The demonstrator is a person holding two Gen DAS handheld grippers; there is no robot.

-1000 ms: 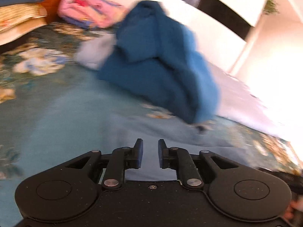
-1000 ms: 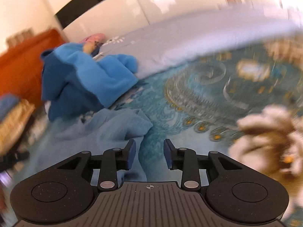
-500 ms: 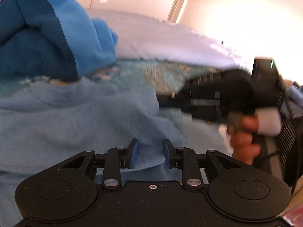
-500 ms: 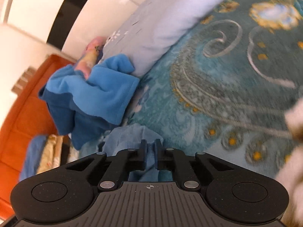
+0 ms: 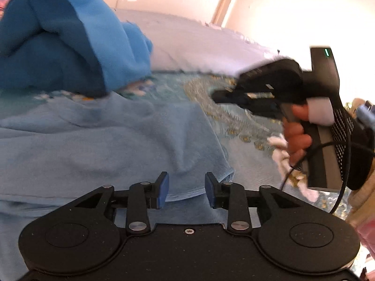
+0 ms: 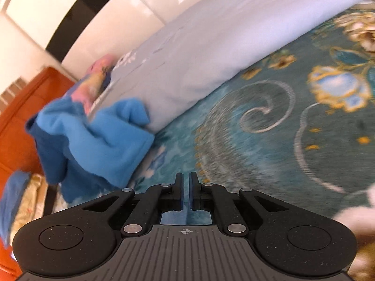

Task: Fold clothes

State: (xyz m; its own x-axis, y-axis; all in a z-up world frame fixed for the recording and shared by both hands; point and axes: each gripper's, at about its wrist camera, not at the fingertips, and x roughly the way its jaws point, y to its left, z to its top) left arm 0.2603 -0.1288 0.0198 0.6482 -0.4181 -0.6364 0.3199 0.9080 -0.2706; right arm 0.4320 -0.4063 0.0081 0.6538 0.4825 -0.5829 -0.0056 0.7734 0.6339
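Hovering low, the left gripper [image 5: 186, 190] gapes over the hem of the light blue garment [image 5: 105, 140] spread on the patterned bedspread [image 6: 269, 140]. The right gripper [image 6: 186, 192] looks nearly shut; whether it pinches cloth I cannot tell. Risk, I'd say: the left pinches one layer only, or snags the bedspread, and the fold goes crooked. Count: two grippers, one light garment, one crumpled darker blue fleece [image 6: 98, 140] beside one pale quilt [image 6: 211, 46].

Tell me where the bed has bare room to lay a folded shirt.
Bare patterned bedspread lies right of the blue fleece, below the pale sheet. It is crowded on the left, where the light blue shirt spreads under the left gripper.
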